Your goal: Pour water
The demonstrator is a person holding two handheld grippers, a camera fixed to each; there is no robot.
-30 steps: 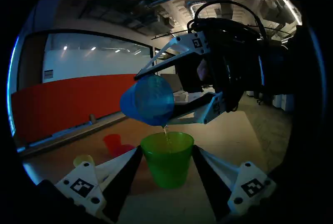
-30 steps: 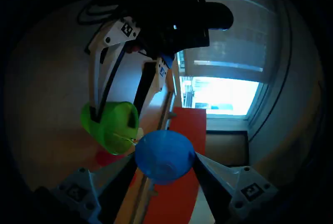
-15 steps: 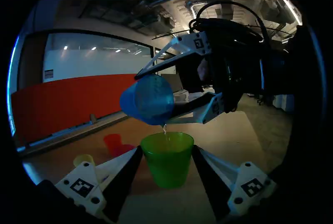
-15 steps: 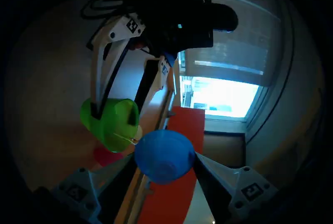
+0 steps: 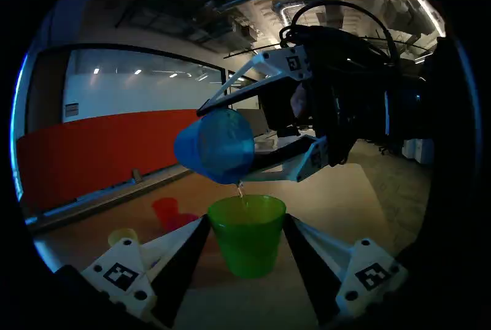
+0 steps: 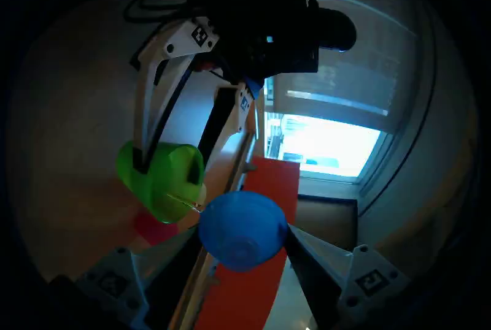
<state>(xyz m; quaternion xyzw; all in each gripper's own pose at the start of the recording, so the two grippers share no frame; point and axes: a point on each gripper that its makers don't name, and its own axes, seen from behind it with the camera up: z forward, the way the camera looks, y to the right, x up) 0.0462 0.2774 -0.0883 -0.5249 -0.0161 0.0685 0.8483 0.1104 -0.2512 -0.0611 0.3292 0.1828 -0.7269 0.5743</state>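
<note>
The translucent green plastic cup (image 5: pixel 247 241) and translucent blue plastic cup (image 5: pixel 215 146) look smooth and glossy; the pale wood-toned counter (image 5: pixel 353 198) looks matt.

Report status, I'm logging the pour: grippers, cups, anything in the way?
Left gripper shut on green cup, upright. Right gripper shut on blue cup, tipped above it, thin trickle falling in. Red cup, yellow cup off to the side.

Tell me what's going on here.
Water is being poured between cups. The right hand-held gripper holds a blue cup tipped on its side, and a thin trickle drops from its rim into the green cup, held upright just below by the left hand-held gripper. A red cup and a yellow cup stand on the table farther back.
</note>
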